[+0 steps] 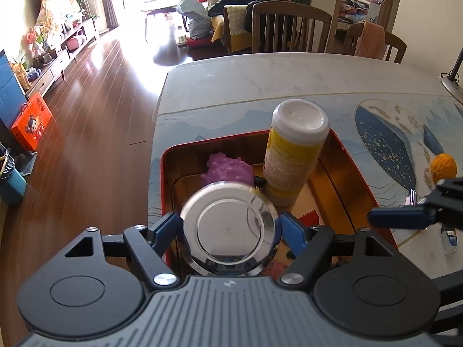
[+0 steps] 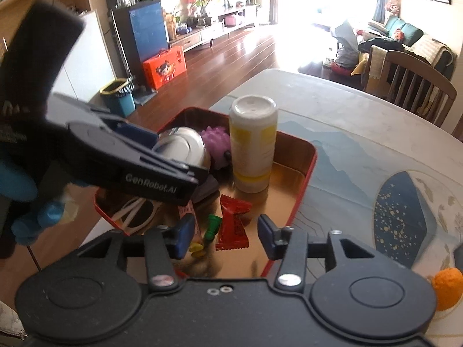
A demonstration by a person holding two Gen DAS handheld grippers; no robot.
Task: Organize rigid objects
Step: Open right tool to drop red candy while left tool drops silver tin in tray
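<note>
My left gripper [image 1: 228, 228] is shut on a shiny steel cup [image 1: 228, 225], held upside down over the red tin tray [image 1: 356, 159]. The cup also shows in the right wrist view [image 2: 182, 147], with the left gripper [image 2: 162, 156] around it. In the tray stand a yellow and white bottle [image 1: 292, 156] and a purple spiky toy [image 1: 228, 167]. My right gripper [image 2: 225, 235] is open and empty above the tray's near end [image 2: 303, 190], over a red candy wrapper [image 2: 231, 222] and a green piece [image 2: 212, 225].
An orange fruit [image 1: 442, 167] and a small clear bottle [image 1: 448, 240] lie on the patterned table [image 1: 289, 81] right of the tray. Wooden chairs [image 1: 289, 26] stand at the far side. The table's left edge drops to wooden floor.
</note>
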